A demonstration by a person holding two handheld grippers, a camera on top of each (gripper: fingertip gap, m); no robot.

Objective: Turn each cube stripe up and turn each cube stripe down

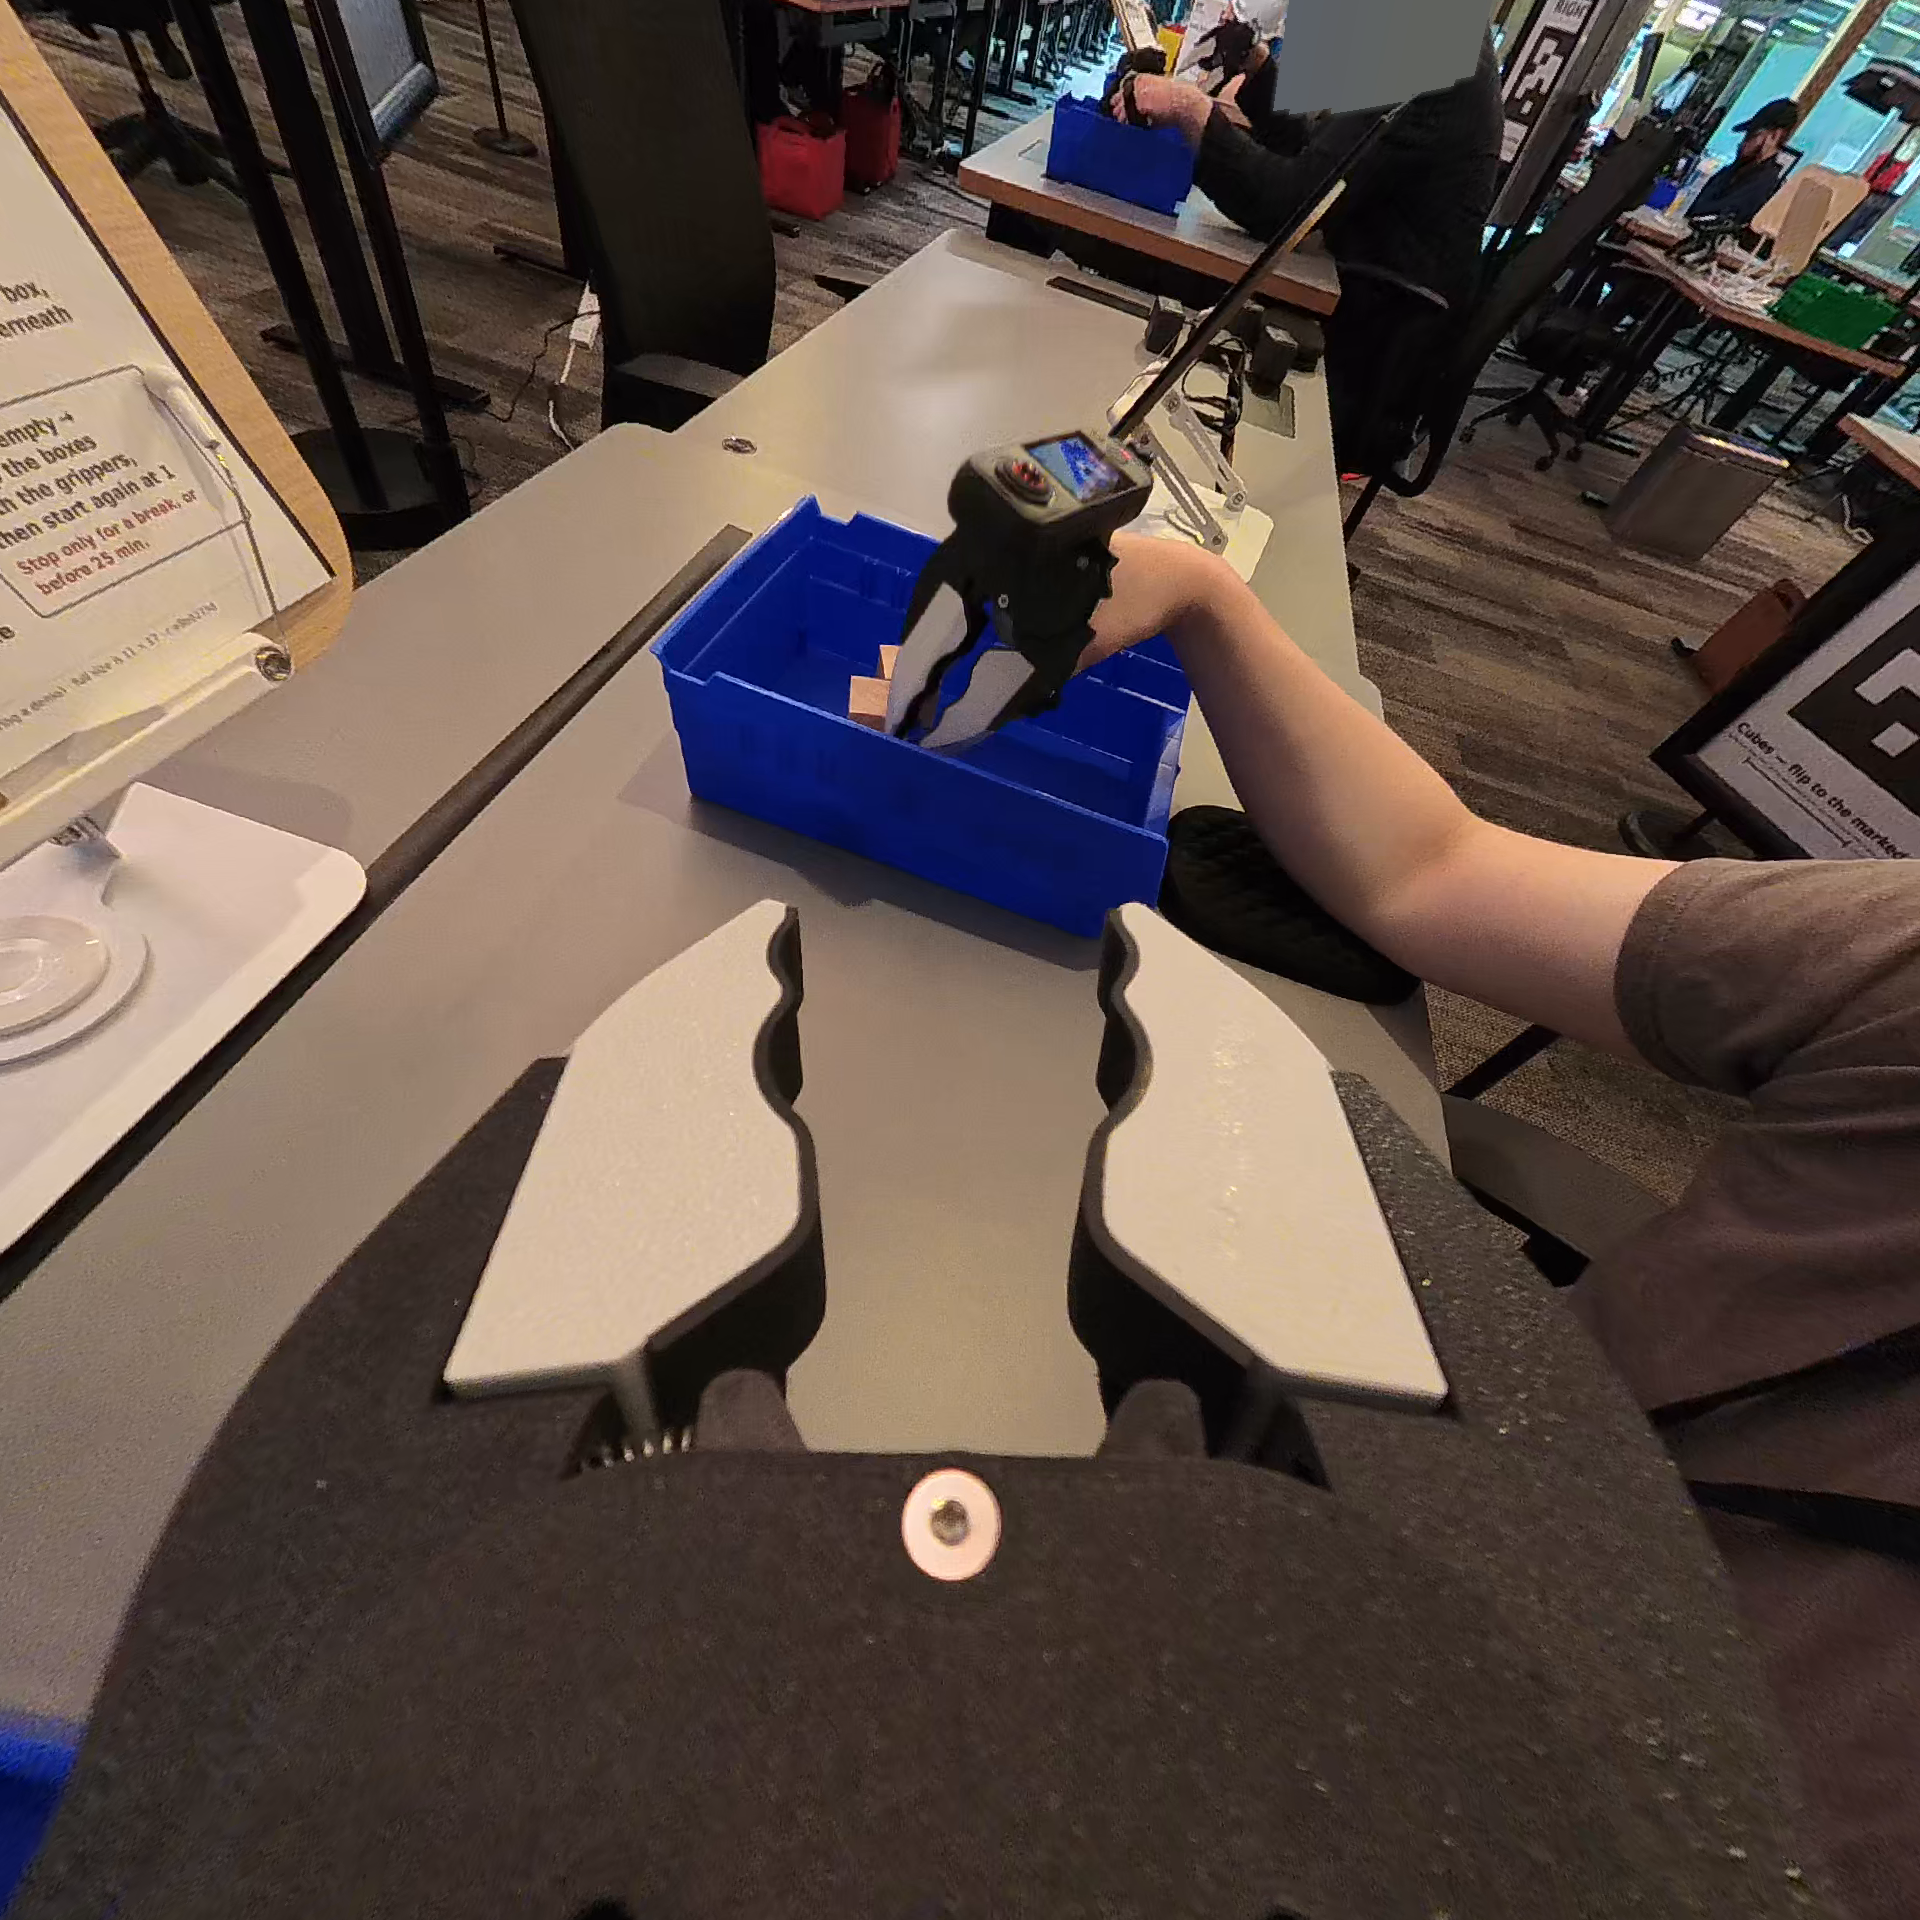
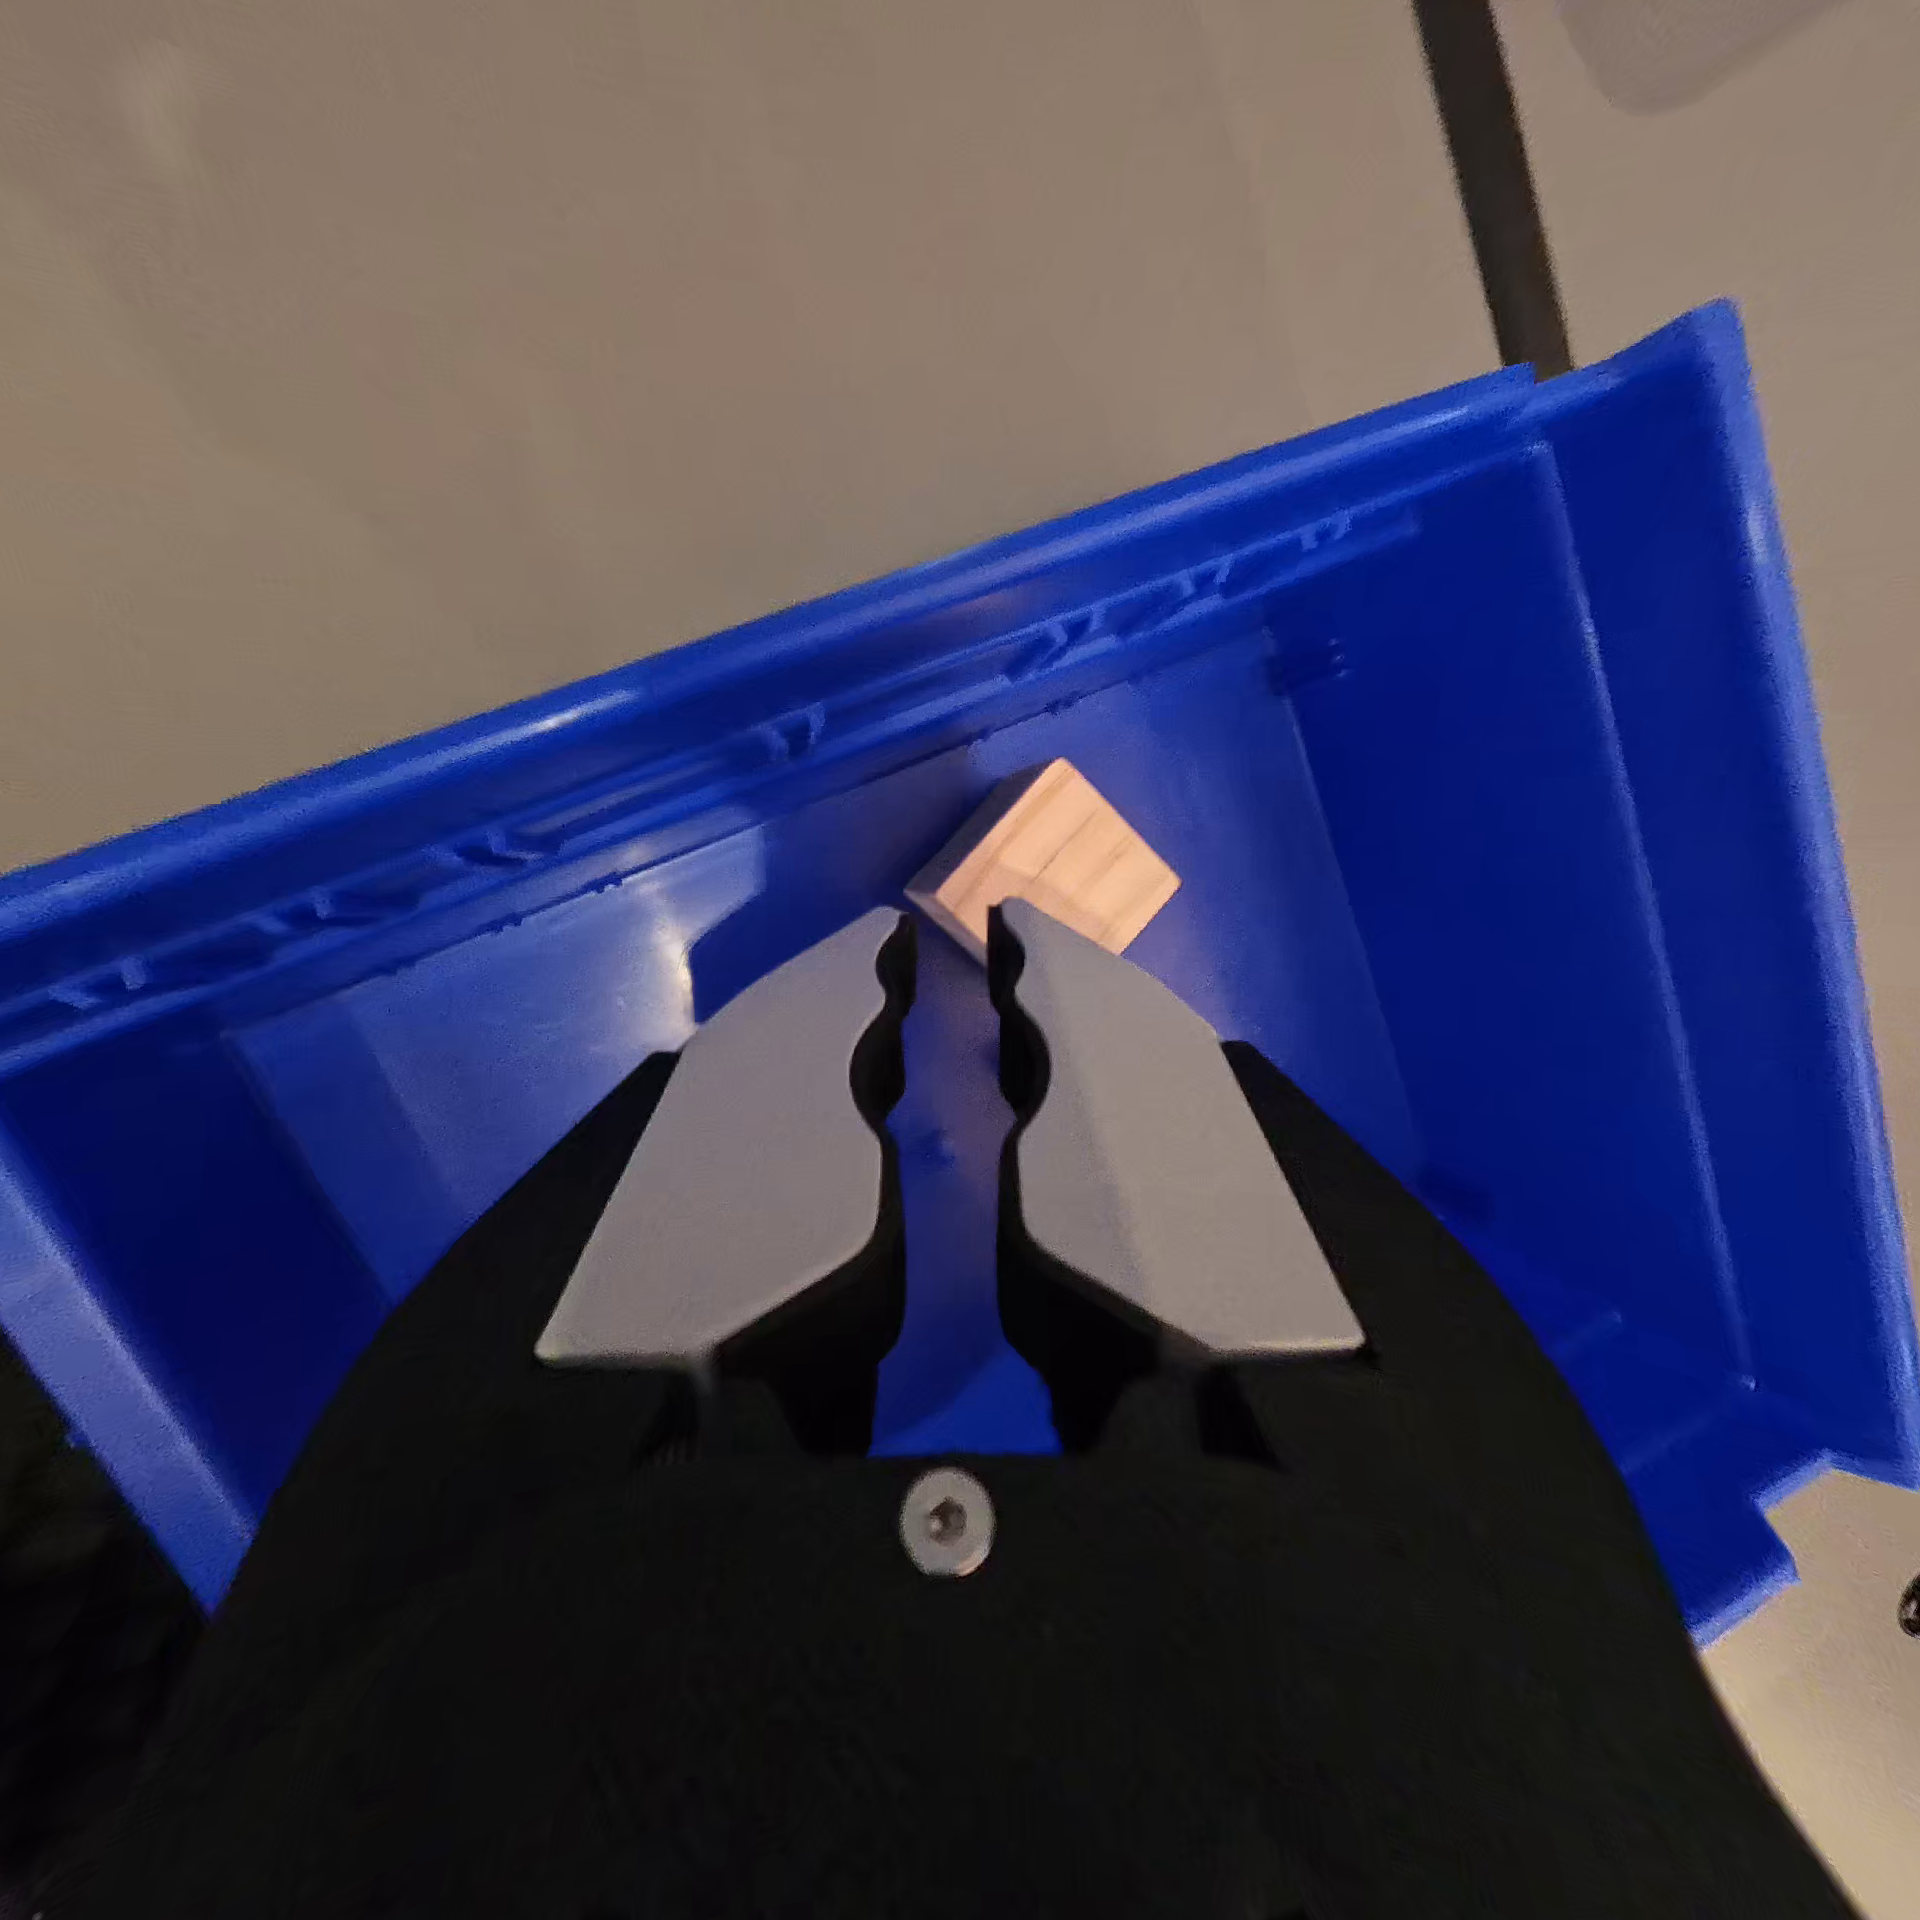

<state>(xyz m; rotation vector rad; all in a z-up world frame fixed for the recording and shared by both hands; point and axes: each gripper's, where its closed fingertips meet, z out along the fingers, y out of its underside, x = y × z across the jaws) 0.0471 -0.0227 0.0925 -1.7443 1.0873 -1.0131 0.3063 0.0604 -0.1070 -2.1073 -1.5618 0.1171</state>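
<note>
A blue bin [image 1: 914, 810] stands on the grey table [image 1: 416, 935]. My right gripper [image 1: 928, 736] reaches down into it, held by a person's hand. In the right wrist view a light wooden cube [image 2: 1070, 847] lies on the bin floor by the far wall [image 2: 727, 717], with no stripe visible on its upper faces. My right gripper [image 2: 951, 920] has its jaws only narrowly apart, with its tips at the cube's near corner and nothing held between them. Light wood [image 1: 868, 704] shows beside its fingers in the left wrist view. My left gripper [image 1: 951, 920] is open and empty, above the table in front of the bin.
A sign board [image 1: 125, 447] on a white stand [image 1: 166, 935] is at the left. A dark groove [image 1: 551, 717] runs along the table. A black pad [image 1: 1268, 925] lies right of the bin, under the person's arm [image 1: 1382, 821]. A framed sign [image 1: 1829, 727] stands at the right.
</note>
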